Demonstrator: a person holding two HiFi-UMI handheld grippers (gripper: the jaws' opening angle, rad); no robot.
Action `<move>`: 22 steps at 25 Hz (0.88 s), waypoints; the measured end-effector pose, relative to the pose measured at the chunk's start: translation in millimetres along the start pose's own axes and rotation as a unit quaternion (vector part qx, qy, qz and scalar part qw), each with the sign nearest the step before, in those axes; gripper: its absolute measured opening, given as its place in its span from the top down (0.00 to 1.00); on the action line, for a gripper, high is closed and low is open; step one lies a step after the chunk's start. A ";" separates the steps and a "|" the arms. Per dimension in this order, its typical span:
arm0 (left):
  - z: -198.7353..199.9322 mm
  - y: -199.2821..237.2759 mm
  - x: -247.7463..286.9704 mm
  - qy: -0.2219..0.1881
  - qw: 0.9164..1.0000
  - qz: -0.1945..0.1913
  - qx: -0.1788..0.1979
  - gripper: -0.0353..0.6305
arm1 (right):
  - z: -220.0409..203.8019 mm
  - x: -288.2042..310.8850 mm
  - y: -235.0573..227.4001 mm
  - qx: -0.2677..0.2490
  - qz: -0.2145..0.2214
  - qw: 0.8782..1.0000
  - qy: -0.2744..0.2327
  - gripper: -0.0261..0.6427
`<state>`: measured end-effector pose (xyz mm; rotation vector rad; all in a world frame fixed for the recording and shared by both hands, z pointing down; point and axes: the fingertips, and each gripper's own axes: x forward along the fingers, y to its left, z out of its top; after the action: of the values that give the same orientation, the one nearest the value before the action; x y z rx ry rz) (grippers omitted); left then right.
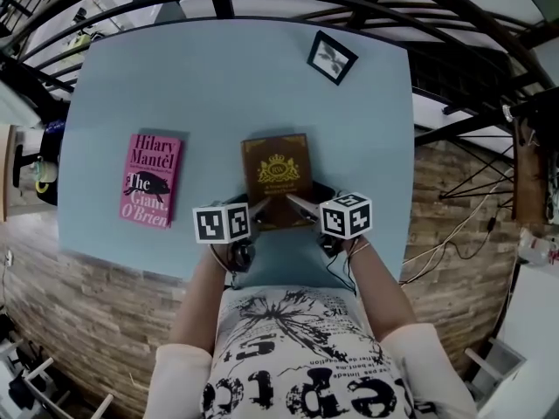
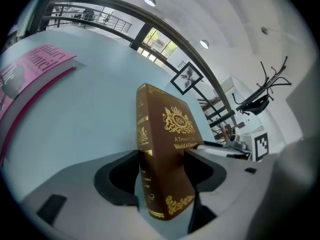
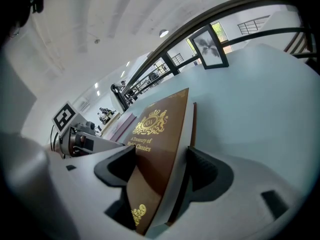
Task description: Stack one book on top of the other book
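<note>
L gripper (image 2: 161,155): jaws wide apart, straddling near-left corner of the brown book (image 1: 278,177), spine side. One jaw sits beside the spine, the other beside the front cover; no clamp visible, so it reads as open w/ book between jaws.
R gripper (image 3: 161,151): closed on the near-right corner of the same book, one pad on the front cover, the other on the back cover, page edge between them.
Brown book: hardcover, gold crest + gold title on front, gold ornament at corners and on spine. Cover up, near the front-middle of the light blue surface (image 1: 218,85), both grippers at its near edge. Can't tell if that edge is off the surface.
Pink book (image 1: 152,179): flat on the surface, well apart to the left, cover up, untouched. Not stacked yet.
Small framed pic (image 1: 332,57) at far right of the surface.
</note>
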<state>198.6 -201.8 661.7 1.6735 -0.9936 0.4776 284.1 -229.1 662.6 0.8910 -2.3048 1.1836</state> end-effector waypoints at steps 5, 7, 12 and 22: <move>-2.3 -0.2 -3.5 -0.012 1.000 0.005 0.004 0.54 | -2.4 -1.4 3.0 0.009 -0.010 1.000 -0.002 0.50; -3.4 -0.4 -7.3 -0.014 1.000 0.007 0.010 0.54 | -5.0 -2.4 6.5 0.013 -0.016 1.000 0.005 0.50; 1.6 -4.2 -31.6 -0.035 0.999 -0.005 0.020 0.54 | 3.5 -11.3 30.1 0.009 -0.025 1.000 -0.016 0.50; 20.2 22.9 -106.1 -0.064 0.997 -0.019 0.037 0.54 | 25.8 4.4 107.6 -0.010 -0.029 0.999 -0.041 0.50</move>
<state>116.2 -182.7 590.6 1.8047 -1.0454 0.3906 204.7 -204.8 589.4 1.0102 -2.3331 1.1179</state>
